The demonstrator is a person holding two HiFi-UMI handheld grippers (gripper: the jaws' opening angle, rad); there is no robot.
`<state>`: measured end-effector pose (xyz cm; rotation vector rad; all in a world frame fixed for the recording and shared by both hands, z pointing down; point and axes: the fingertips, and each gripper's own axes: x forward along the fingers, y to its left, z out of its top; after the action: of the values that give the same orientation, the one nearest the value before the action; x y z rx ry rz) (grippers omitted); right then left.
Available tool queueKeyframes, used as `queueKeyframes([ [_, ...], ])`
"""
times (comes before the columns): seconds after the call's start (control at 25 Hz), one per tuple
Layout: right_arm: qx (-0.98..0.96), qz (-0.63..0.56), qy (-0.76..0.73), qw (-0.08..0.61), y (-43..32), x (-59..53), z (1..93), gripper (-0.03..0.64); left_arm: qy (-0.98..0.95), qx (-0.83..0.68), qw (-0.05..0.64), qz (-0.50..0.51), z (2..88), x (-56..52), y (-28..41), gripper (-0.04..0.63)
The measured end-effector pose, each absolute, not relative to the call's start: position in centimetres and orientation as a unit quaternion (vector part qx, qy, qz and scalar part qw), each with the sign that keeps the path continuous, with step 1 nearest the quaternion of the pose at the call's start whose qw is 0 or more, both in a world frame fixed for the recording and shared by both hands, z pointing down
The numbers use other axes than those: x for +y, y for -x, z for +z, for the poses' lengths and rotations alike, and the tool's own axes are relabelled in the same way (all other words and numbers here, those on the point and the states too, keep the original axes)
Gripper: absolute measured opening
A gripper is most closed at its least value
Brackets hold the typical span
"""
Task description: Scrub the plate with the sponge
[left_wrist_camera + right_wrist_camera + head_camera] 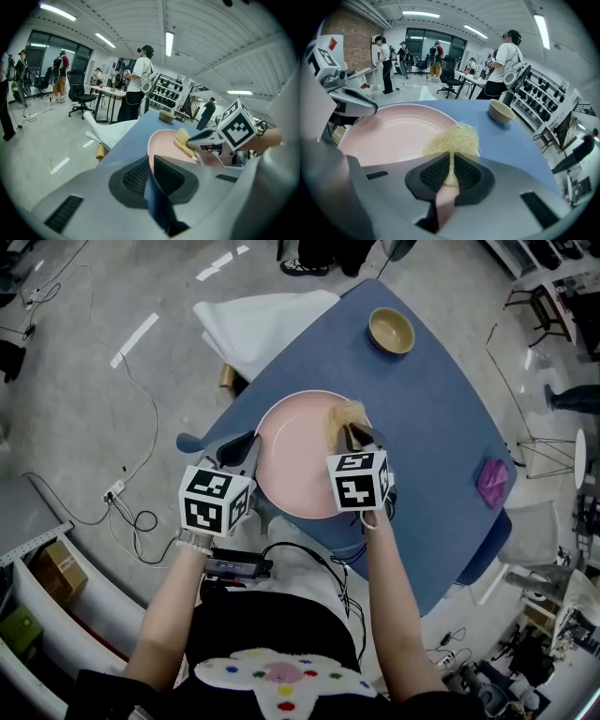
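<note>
Forearms reach out side by side, and the left gripper (240, 448) is clamped on the near-left rim of the pink plate (295, 465), pinning it to the blue bench (441, 427). The right gripper (352, 437) pinches the yellow sponge (345, 413), which rests on the plate's far-right side near the rim. Best play, I'd say: press it flat, sweep across the centre, left clamp firm so nothing skids toward the bowl (391, 330) beyond.
</note>
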<state>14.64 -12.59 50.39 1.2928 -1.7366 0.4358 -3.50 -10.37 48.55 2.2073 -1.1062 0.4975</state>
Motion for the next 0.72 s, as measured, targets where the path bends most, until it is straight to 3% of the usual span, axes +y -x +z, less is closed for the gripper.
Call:
queueKeyframes([
  [0.44, -0.675, 0.132, -0.488, 0.538, -16.4, -9.0, 50.6, 0.034, -0.836, -0.416, 0.304, 0.188, 48.6, -10.4, 3.4, 0.039],
  [0.72, -0.682, 0.150, -0.450, 0.557, -16.4, -5.6, 50.8, 0.034, -0.831, -0.424, 0.312, 0.180, 48.6, -10.4, 3.3, 0.035],
])
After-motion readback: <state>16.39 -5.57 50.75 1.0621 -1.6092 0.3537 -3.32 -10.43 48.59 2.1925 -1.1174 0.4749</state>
